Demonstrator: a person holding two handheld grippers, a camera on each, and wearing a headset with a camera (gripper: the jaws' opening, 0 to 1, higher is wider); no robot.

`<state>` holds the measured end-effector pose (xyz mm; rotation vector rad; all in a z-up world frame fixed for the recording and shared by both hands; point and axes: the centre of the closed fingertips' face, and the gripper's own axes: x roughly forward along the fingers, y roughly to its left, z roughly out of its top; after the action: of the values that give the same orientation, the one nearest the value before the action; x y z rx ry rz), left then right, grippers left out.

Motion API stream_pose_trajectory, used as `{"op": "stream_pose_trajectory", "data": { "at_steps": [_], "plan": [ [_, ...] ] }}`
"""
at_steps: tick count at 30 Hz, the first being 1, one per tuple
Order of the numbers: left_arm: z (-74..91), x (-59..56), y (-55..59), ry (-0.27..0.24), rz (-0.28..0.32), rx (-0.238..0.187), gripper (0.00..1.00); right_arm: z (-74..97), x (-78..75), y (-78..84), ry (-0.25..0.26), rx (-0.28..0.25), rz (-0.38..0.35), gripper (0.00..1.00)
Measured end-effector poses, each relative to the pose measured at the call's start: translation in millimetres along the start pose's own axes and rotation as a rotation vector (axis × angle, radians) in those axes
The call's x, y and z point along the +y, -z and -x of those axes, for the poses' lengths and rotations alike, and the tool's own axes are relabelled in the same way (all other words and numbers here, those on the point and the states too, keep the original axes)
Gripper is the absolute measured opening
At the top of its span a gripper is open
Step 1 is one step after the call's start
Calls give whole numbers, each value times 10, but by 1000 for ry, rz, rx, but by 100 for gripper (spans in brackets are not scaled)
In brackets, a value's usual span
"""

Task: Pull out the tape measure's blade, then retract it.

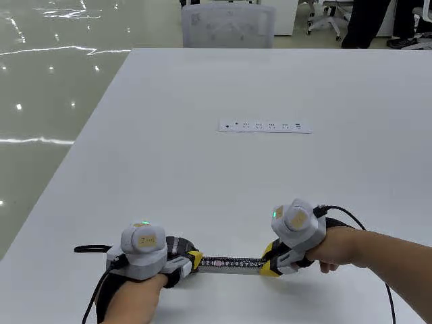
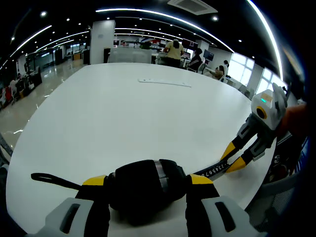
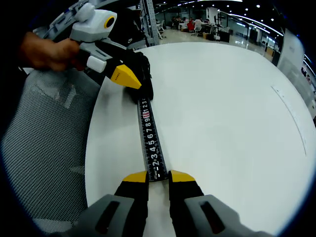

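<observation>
Pinching blade (image 3: 148, 133) between right gripper (image 3: 158, 174) jaws

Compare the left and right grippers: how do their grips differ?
The left gripper clamps the tape measure's black case; the right gripper pinches the end of the blade. The left gripper's jaws stand wide around the case; the right gripper's are nearly together. Both have yellow-tipped jaws and sit low over the white table.

One white table (image 1: 202, 169). On it: one black tape measure (image 2: 148, 190), one blade (image 3: 149, 143), one white socket strip (image 1: 265, 126). Over it, two grippers: the left gripper (image 1: 191, 260) and the right gripper (image 3: 158, 177). At its far edge, one grey chair (image 1: 227, 25).
</observation>
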<state>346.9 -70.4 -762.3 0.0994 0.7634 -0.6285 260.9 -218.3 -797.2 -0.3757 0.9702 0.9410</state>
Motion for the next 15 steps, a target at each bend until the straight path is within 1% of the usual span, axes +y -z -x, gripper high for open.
{"op": "stream_pose_trajectory", "data": {
  "at_steps": [15],
  "plan": [
    [-1,1,-4,1,4,-1,58,-65,19,-105,0,-16,-13,14]
  ]
}}
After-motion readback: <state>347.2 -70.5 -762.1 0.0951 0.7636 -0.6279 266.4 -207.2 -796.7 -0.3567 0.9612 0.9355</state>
